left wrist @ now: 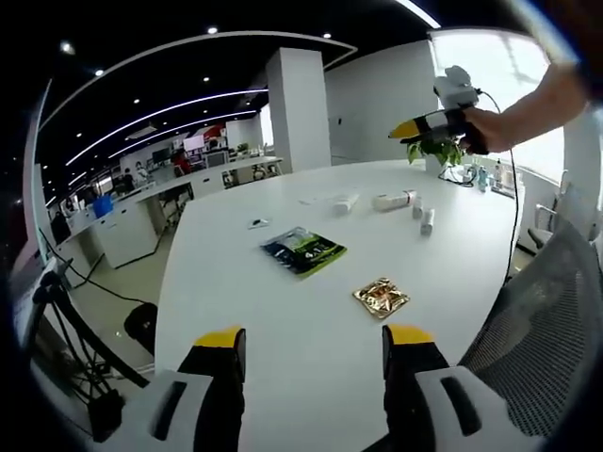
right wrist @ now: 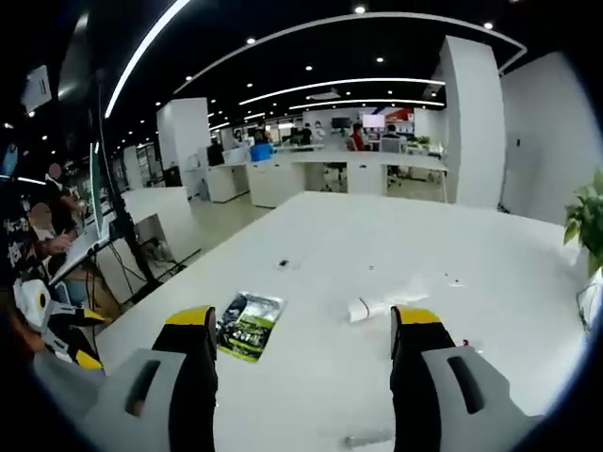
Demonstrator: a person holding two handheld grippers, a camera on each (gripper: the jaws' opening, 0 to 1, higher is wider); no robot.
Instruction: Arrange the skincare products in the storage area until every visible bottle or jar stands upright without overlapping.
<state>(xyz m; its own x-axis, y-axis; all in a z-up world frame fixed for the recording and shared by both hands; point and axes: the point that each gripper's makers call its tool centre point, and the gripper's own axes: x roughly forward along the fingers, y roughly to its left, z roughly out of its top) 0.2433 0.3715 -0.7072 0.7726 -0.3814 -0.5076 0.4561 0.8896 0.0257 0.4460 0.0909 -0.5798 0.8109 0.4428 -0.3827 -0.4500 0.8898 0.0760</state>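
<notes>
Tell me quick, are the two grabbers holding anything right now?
Left gripper: open, holding nothing, above the white table.
Right gripper: open, holding nothing, above the same table.

Open-plan office: big white table [left wrist: 311,330], square white pillar [right wrist: 468,122], curved ceiling light strips [right wrist: 330,87], mesh chair [left wrist: 542,320], bright window [left wrist: 490,75], possibly desks [right wrist: 283,174] behind.

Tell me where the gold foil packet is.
In the left gripper view, the gold foil packet lies flat on the white table, just right of the green packet.
</notes>
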